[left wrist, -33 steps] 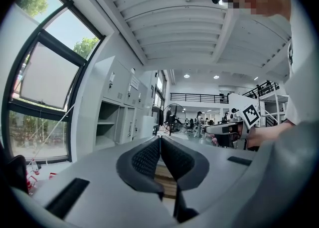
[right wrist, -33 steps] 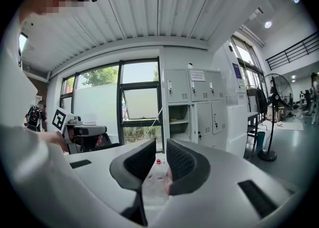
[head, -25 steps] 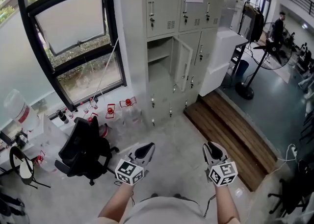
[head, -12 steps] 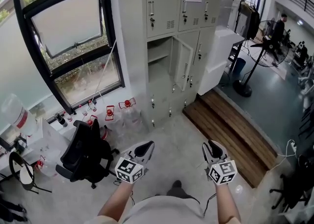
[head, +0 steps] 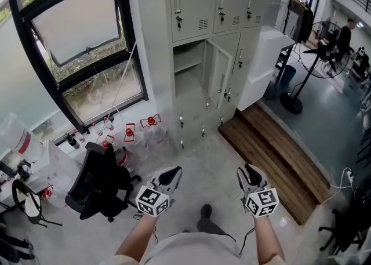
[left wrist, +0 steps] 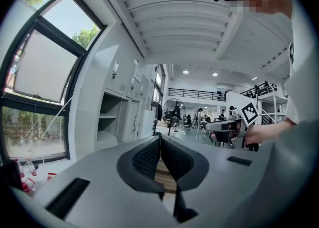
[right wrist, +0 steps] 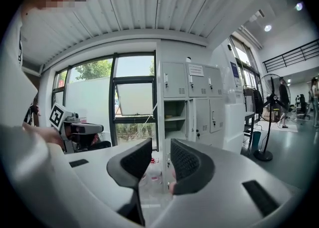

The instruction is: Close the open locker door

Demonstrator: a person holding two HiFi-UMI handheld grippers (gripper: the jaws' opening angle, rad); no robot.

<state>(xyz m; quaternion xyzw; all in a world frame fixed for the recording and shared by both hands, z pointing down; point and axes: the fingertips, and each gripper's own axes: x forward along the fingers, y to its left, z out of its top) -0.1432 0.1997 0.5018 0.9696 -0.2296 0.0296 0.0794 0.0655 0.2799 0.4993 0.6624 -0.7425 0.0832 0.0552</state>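
A grey locker block (head: 211, 37) stands ahead against the wall. In its middle row one compartment (head: 188, 78) is open, its door (head: 219, 75) swung out to the right. Both grippers are held low over the floor, well short of the lockers. The left gripper (head: 171, 175) is shut with its pads touching and nothing between them (left wrist: 160, 141). The right gripper (head: 250, 173) has its jaws opening, with a clear gap and nothing in it (right wrist: 161, 153). The right gripper view looks at the open compartment (right wrist: 174, 118) and the door (right wrist: 190, 119).
A black office chair (head: 98, 182) stands at the left, with red-capped bottles (head: 130, 131) under the window (head: 81, 37). Right of the lockers are a white cabinet (head: 264, 66), a wooden platform (head: 272, 142), a standing fan (head: 313, 61) and a person (head: 346, 32) farther off.
The view has drawn slightly nearer the lockers. A shoe has come into view on the floor between the grippers. Both grippers keep their places.
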